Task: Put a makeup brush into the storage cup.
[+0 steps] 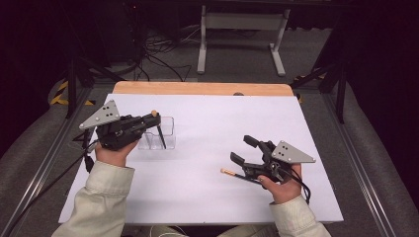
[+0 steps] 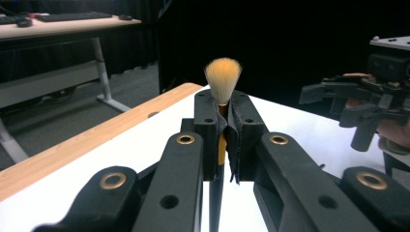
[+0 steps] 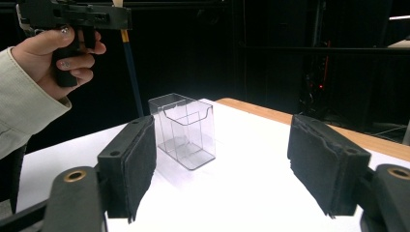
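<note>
1. The left gripper [image 1: 154,117], held up over the left side of the table [image 1: 207,197], has its jaws clamped on a brush [image 2: 222,77]. The left gripper view shows the yellow ferrule pinched between the pads [image 2: 241,130], the tan bristle tuft standing above them and the dark handle running down below.

2. In the high view the brush handle slants down from the jaws toward a clear box [image 1: 163,133]. Its lower end lies over the box's outline; whether it touches the box cannot be told.

3. In the right gripper view the brush hangs from the left gripper at the top left, its handle above and behind the box [image 3: 186,130], which stands upright on the white surface with its top open.

4. The right gripper [image 1: 242,149], low over the right side of the table, has its jaws spread apart with nothing between them. In its own view the pads [image 3: 140,164] stand well apart and frame the box farther off.

5. A second brush [image 1: 237,175] lies flat on the table just under the right gripper, its pale tip pointing left.

6. A wooden strip [image 1: 197,89] edges the table's far side, with a desk frame [image 1: 242,34] on the floor beyond it.
</note>
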{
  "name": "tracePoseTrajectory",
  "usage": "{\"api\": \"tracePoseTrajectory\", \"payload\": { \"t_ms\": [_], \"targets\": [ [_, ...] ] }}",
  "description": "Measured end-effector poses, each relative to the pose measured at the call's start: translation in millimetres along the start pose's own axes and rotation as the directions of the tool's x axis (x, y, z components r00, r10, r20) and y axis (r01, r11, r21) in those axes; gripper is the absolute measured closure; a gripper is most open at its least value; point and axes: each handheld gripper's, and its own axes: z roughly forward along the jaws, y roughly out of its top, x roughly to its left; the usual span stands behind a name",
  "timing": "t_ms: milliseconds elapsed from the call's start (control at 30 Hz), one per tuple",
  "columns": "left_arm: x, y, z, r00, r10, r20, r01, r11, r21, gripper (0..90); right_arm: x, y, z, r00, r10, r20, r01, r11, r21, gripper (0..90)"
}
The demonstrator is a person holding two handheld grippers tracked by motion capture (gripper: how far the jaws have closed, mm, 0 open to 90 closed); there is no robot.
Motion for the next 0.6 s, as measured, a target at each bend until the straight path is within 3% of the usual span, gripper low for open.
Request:
{"api": "tracePoseTrajectory", "payload": {
  "t_ms": [400, 600],
  "targets": [
    [5.6, 4.8, 2.9, 0.9952, 0.024, -0.095, -0.024, 0.9997, 0.003, 84.0, -3.3, -0.1, -3.8, 0.9999, 0.007, 0.015, -0.007, 1.0, -0.001, 26.6],
    [12.4, 3.4, 3.4, 0.991, 0.0, -0.134, 0.0, 1.0, 0.004, 84.0, -3.4, -1.0, -3.6, 0.9999, 0.009, 0.012, -0.009, 1.0, 0.002, 26.6]
  ]
}}
